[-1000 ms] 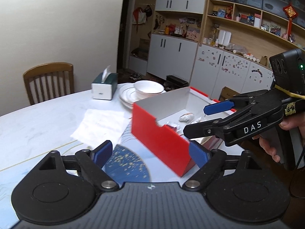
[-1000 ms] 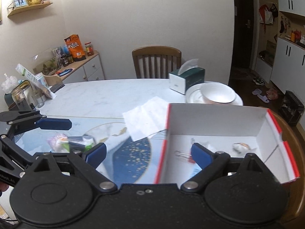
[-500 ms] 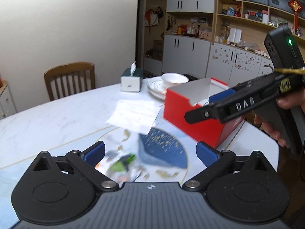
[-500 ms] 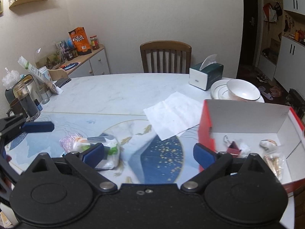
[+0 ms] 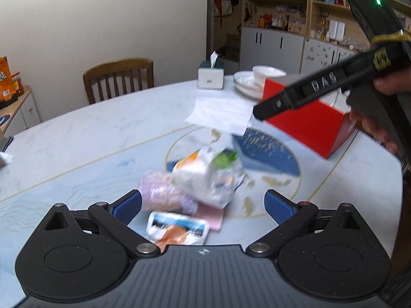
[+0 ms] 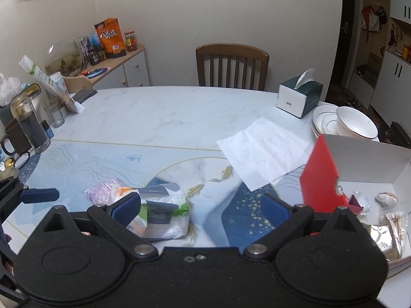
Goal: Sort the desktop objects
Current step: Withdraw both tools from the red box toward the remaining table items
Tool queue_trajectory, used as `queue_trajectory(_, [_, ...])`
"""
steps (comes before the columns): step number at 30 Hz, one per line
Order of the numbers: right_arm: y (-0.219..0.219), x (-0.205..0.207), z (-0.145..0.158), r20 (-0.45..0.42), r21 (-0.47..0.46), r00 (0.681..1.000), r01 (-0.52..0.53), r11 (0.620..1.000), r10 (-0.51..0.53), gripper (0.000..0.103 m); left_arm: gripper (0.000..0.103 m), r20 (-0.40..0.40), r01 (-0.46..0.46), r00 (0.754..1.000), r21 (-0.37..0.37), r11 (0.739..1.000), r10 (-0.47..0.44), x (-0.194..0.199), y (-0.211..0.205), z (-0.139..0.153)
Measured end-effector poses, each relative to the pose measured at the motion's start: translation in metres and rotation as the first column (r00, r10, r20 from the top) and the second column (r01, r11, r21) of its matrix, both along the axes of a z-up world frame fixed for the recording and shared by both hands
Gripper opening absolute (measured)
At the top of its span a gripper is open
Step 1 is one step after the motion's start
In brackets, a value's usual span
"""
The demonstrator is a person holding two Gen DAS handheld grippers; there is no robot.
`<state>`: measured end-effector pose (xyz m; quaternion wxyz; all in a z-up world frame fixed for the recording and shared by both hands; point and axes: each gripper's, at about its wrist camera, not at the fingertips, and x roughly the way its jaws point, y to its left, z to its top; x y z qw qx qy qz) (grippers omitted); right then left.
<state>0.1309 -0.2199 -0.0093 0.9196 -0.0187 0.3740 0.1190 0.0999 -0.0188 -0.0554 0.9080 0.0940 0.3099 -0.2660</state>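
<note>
A pile of snack packets lies on the table's blue pattern: a white packet with green print (image 5: 205, 177) (image 6: 159, 215), a purple one (image 5: 159, 192) (image 6: 102, 192) and a blue-and-white one (image 5: 177, 227). My left gripper (image 5: 203, 205) hangs open just above the pile, nothing between its fingers. My right gripper (image 6: 203, 206) is open too, over the pile's right side; in the left wrist view it shows side-on (image 5: 308, 89). The red box (image 5: 305, 125) (image 6: 321, 179) with a white inside stands to the right and holds several small items (image 6: 385, 197).
A white paper sheet (image 6: 264, 151) lies beside the box. A tissue box (image 6: 298, 97) and stacked plates with a bowl (image 6: 354, 125) sit at the far right. A glass jar and mug (image 6: 28, 128) stand at the left edge. A wooden chair (image 6: 231, 66) is behind the table (image 6: 167, 118).
Both grippers have swung left, away from the red box and down toward the packet pile. The left jaws have widened. The box now sits at the right of both views.
</note>
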Motion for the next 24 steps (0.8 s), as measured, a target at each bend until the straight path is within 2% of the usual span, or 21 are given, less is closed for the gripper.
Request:
queue_trajectory(8, [0.026,0.022,-0.014,-0.027,-0.053,1.000,0.010,0.999,-0.011,0.100,0.102,-0.054,-0.012,0.998,0.045,0.999,0.015,0.009,0.018,-0.028])
queue_trajectory(17, [0.054,0.050,-0.030,-0.090,-0.050,0.995,0.031,0.998,-0.036,0.100,0.102,-0.105,-0.007,0.994,0.057,0.998,0.013,0.016,0.024,-0.046])
queue_trajectory(24, [0.063,0.070,-0.049,-0.148,-0.042,0.985,0.083,0.996,-0.088,0.099,0.102,-0.114,0.014,0.993,0.068,0.998,-0.006,0.016,0.023,-0.053])
